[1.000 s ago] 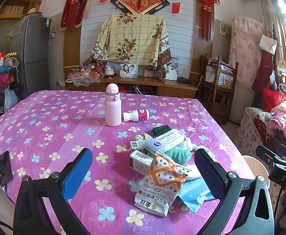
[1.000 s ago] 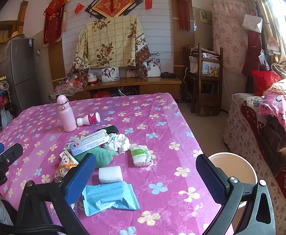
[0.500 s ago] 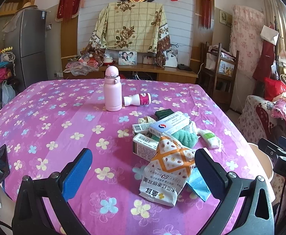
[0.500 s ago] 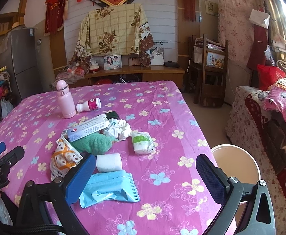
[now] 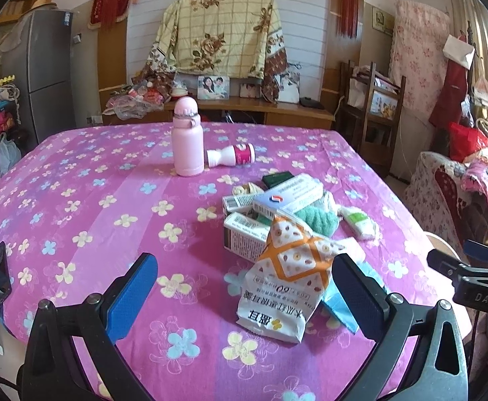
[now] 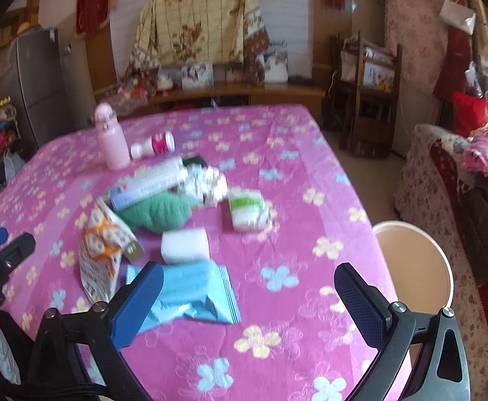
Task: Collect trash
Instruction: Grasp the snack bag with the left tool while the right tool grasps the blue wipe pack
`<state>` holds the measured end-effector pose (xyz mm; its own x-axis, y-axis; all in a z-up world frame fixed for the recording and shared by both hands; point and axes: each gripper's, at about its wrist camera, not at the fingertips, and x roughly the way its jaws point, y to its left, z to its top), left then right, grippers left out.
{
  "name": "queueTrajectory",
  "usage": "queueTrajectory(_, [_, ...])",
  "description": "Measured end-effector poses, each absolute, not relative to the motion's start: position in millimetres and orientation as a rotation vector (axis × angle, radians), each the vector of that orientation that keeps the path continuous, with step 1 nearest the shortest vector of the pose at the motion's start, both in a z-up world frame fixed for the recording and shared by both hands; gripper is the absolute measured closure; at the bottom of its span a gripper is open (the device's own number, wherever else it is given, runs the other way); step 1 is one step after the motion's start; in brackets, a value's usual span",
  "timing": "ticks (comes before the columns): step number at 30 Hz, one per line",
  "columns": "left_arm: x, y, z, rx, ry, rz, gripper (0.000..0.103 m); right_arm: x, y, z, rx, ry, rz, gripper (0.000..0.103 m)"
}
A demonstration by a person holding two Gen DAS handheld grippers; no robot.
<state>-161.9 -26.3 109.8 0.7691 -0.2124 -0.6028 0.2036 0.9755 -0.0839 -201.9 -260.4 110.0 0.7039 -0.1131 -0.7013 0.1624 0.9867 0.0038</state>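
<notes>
Both of your tongs are spread wide and holding nothing. Your left gripper [image 5: 244, 287] hovers low over the near edge of the table [image 5: 76, 200], its blue pads either side of the orange-and-white snack bag [image 5: 287, 277] without touching it. Your right gripper [image 6: 249, 300] hangs just above the table too, its left pad over the corner of the blue wipes pack [image 6: 193, 294]; whether it touches, I can't tell. That view is blurred.

Your trash sits in a heap mid-table: white boxes [image 5: 287, 197], a green cloth [image 5: 317, 219], a crumpled tissue [image 6: 212, 180] and a small white roll [image 6: 184, 245]. Behind it stands the pink bottle [image 5: 187, 140], with a little yoghurt bottle [image 5: 232, 155] lying beside it. Off the table's right edge, on the floor, waits the round beige bin [image 6: 417, 267].
</notes>
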Motion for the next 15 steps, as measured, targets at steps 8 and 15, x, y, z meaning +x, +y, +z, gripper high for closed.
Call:
queueTrajectory(8, [-159, -30, 84, 0.059, 0.732, -0.312, 0.000, -194, -265, 67, 0.060, 0.862, -0.063, 0.000])
queueTrajectory(15, [-140, -41, 69, 0.094, 0.779, -0.412, 0.000, -172, -260, 43, 0.115, 0.931, 0.053, 0.000])
